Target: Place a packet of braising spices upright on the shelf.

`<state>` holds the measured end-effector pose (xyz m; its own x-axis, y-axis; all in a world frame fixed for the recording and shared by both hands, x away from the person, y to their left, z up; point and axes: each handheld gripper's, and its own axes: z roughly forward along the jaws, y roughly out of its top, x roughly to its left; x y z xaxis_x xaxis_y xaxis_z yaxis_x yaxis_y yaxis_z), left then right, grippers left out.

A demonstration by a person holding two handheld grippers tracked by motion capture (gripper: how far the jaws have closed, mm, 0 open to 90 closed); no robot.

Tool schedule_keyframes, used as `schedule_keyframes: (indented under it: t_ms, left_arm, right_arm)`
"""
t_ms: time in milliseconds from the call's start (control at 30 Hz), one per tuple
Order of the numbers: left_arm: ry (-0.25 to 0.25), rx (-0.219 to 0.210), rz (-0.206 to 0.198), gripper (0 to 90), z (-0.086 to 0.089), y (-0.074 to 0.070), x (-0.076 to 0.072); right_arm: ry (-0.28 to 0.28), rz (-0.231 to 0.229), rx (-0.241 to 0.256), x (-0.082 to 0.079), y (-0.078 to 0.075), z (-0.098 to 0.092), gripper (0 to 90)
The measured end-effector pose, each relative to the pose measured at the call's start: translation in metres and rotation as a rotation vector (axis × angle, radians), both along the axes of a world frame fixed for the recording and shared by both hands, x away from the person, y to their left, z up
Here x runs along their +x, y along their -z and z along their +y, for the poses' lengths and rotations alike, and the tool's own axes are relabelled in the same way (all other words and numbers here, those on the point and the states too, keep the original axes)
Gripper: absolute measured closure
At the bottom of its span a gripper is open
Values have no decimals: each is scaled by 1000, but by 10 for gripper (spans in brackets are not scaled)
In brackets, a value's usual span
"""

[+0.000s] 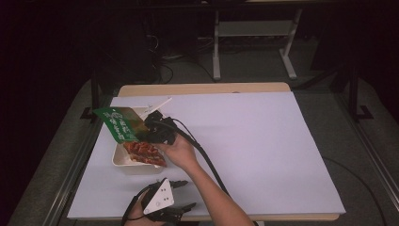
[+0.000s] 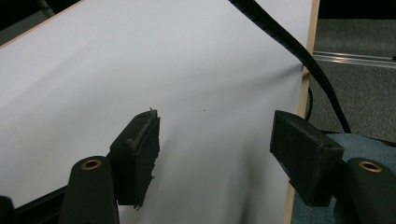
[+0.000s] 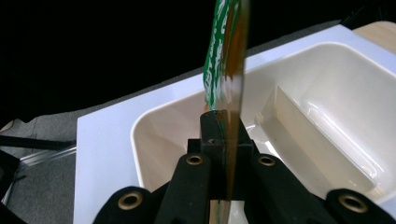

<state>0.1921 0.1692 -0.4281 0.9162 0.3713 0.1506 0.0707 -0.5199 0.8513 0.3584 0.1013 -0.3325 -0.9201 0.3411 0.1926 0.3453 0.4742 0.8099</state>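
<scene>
Though pinched at one end, green packet (image 1: pixel 118 123) tilted over the far left part of the white tray (image 1: pixel 121 161), long axis running from the right gripper (image 1: pixel 157 131) out toward the far left, free end pointing at the table's left edge. Seen edge-on in the right gripper view as a thin green and brown film (image 3: pixel 228 60) rising straight up from the jaws, which are closed tight on its lower end. Reddish food (image 1: pixel 145 153) lying at the near right of the tray, just below the packet and beside the holding hand (image 1: pixel 181 151). Tray walls (image 3: pixel 140 135) cream and shallow, with an inner divider (image 3: pixel 299 116) to the right of the film; bare tray floor on both sides.

Set near the left edge of the white sheet (image 1: pixel 254 141) covering the table (image 1: pixel 202 88), little margin on that side, a thin white stick (image 1: pixel 157 104) just beyond the far rim. Wide bare sheet to the right and far of the tray.

At the near edge, left gripper (image 1: pixel 181 194) held low, well apart from the tray, jaws spread wide with nothing between them; in the left gripper view, bare sheet (image 2: pixel 140 60) ahead, table edge (image 2: pixel 306 93) and a black cable (image 2: pixel 289 39) along the right.
</scene>
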Motion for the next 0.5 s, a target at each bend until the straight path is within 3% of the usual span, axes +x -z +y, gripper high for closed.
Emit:
schedule_keyframes:
  t_ms: [233, 400, 500]
  left_arm:
    - [1, -3, 4, 323, 0, 0, -1]
    - [7, -1, 2, 322, 0, 0, -1]
    - [16, 11, -8, 322, -1, -1, -2]
  right_arm:
    - [6, 1, 51, -4, -1, 0, 890]
    - [64, 29, 124, -3, 7, -2, 891]
    - [99, 45, 143, -2, 15, -3, 891]
